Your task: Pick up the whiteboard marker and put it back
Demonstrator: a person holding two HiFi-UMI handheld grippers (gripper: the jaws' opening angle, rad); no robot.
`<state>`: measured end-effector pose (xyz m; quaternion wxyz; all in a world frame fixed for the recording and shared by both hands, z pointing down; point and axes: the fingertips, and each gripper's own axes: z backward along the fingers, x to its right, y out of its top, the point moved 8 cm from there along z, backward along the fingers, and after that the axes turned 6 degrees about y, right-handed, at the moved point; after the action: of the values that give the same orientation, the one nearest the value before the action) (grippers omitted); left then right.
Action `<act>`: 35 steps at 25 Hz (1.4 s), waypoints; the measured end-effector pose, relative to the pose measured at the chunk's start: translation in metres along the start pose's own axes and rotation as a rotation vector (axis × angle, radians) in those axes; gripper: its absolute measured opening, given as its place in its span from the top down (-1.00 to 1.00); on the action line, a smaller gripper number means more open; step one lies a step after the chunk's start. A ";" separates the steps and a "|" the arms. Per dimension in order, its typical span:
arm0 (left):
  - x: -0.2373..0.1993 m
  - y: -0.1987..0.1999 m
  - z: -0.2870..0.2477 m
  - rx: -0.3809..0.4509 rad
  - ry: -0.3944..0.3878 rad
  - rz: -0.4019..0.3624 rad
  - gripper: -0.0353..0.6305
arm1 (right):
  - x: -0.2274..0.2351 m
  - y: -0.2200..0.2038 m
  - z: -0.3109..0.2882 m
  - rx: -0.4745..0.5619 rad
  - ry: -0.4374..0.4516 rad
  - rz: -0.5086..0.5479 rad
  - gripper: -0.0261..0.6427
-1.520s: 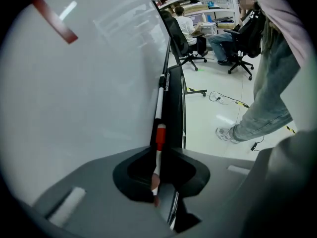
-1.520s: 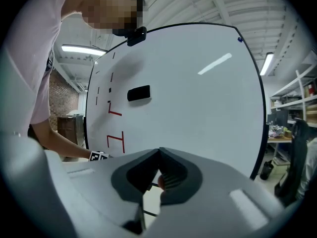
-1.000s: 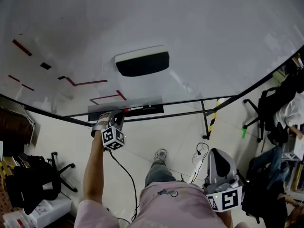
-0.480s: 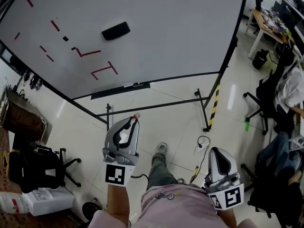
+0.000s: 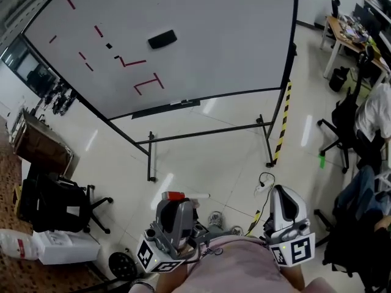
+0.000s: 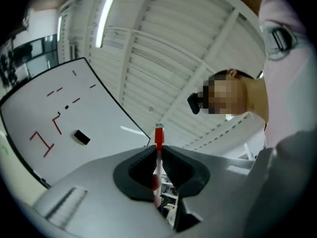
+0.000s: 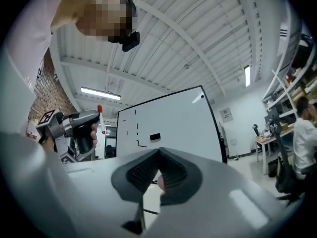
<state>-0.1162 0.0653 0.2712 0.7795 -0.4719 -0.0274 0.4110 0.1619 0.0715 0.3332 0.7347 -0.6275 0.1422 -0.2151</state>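
whiteboard (image 5: 201, 35): glossy white, black metal frame (image 5: 295, 17) | floor (image 5: 201, 163): glossy tile | marker (image 6: 158, 135): smooth plastic | left gripper (image 6: 158, 150): matt grey plastic, ribbed black pads (image 6: 144, 164) | shirt (image 5: 238, 267): pink cloth

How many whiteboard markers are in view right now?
1: a red-capped marker clamped in the left tool, up in front of the person. More may lie on the whiteboard's tray, which is too small to tell.

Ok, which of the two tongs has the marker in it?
The left tongs, shut on the whiteboard marker with its red cap poking out past the tips. The right tongs are closed with nothing between them.
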 end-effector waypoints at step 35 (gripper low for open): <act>-0.241 0.010 -0.067 -0.358 0.125 -0.583 0.76 | -0.017 -0.013 -0.095 0.002 0.139 0.034 0.91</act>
<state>-0.2532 -0.1409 0.3098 0.7692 -0.5977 -0.1847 0.1301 0.0998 -0.0030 0.3284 0.7274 -0.6076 0.2034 -0.2456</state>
